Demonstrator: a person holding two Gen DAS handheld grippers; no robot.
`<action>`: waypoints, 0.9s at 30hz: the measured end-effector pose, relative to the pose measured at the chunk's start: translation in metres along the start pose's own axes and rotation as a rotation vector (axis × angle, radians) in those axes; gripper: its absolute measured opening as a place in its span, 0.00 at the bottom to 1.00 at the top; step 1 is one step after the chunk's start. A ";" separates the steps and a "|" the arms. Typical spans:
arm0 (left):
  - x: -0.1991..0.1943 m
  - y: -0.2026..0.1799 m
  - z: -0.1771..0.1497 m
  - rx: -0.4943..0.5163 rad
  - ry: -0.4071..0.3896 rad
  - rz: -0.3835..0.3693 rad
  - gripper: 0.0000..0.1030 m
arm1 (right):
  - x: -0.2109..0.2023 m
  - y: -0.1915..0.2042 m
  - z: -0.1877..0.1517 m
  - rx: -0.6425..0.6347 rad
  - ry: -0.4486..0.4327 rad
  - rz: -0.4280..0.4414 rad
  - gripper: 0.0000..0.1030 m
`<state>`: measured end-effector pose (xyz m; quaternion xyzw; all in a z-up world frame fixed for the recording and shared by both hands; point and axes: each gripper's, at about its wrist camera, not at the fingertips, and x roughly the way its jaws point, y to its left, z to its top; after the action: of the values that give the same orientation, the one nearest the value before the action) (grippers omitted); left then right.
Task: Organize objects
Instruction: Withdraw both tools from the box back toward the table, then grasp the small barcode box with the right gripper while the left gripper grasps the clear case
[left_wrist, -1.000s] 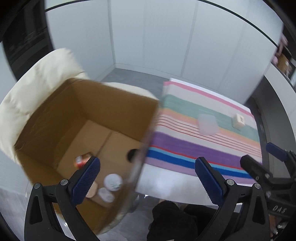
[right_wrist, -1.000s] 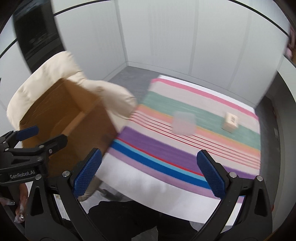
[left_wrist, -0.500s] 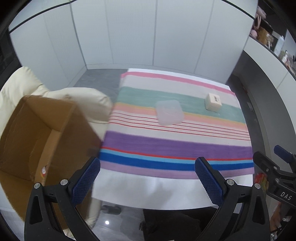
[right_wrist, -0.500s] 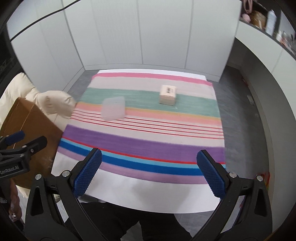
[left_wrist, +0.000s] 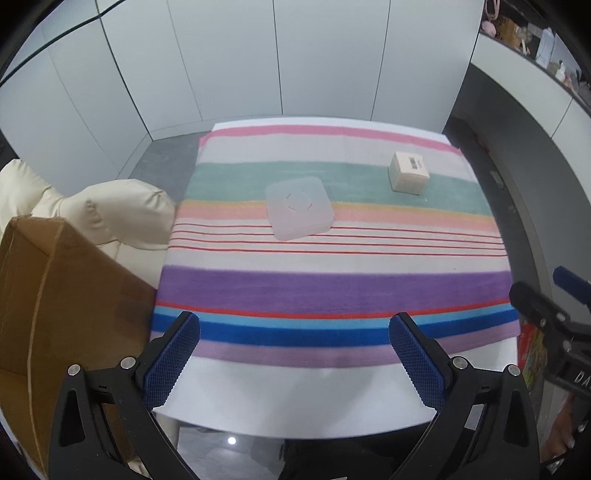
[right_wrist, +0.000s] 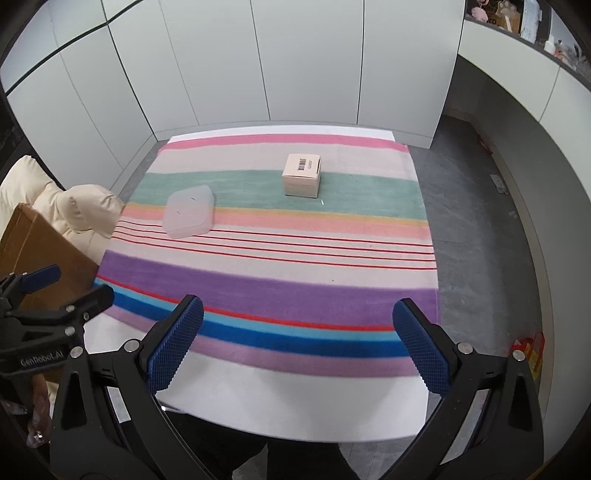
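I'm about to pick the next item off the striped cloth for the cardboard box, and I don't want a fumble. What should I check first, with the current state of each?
1. Left gripper open and empty: ok, nothing between its fingers.
2. Right gripper open and empty: ok.
3. Translucent flat container free to grasp: ok, it lies flat on the striped cloth, apart from the small beige box.
4. Small beige box upright and unobstructed: ok, nothing touches it.
5. Path over the cloth clear: ok, nothing lies between either gripper and the items.
6. Room in the cardboard box: cannot tell, only its outer side shows.
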<state>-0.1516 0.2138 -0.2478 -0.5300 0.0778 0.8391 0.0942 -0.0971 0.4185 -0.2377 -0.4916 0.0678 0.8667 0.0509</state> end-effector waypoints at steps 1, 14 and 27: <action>0.008 -0.001 0.003 0.000 0.010 0.000 0.99 | 0.008 -0.003 0.004 0.003 0.004 0.004 1.00; 0.113 -0.013 0.080 -0.063 0.088 -0.040 0.97 | 0.120 -0.004 0.066 -0.008 0.006 0.051 1.00; 0.201 0.009 0.110 -0.226 0.188 0.005 0.89 | 0.218 -0.001 0.115 0.061 0.017 0.068 0.88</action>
<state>-0.3344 0.2451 -0.3823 -0.6132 -0.0075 0.7895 0.0241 -0.3058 0.4432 -0.3669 -0.4947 0.1116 0.8612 0.0357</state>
